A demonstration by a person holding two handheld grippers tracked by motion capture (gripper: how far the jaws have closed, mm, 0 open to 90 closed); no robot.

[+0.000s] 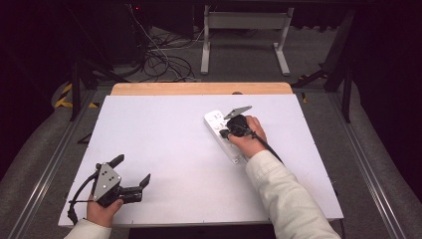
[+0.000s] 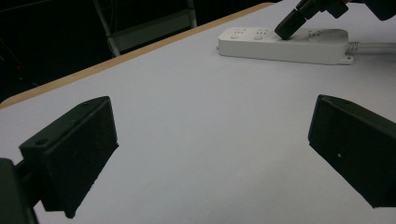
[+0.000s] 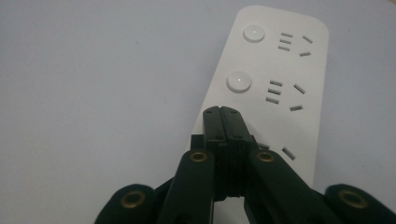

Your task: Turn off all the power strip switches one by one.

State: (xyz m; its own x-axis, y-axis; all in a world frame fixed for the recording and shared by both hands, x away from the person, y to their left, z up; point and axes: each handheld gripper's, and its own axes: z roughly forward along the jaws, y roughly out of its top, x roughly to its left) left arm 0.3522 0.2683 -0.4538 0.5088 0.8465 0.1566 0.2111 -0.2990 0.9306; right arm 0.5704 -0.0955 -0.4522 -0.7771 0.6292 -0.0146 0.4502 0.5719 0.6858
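Power strip of smooth white plastic, a long slab with rounded corners, lies flat on the right half of the table, angled with one end toward the far edge. Its top face carries round, slightly domed push-buttons, each beside a group of narrow slots; a pale cord leaves one end of it. Right gripper, matt black with brass-coloured pivot pins, points steeply down onto the strip: its two jaws are clenched flat against each other with nothing between them, and their joined tip rests on the strip's face just below the second button. Right hand, in a cream sleeve, covers the near part of the strip in the high view. Left gripper sits well apart at the near left of the table, held in the left hand; its jaws are released, spread wide over bare tabletop, their blocky black pads showing a dull, finely grained surface. Table surface is a plain, pale matte sheet with a wooden strip along its far edge. Beyond it stand a white metal frame and loose cables on a grey floor.
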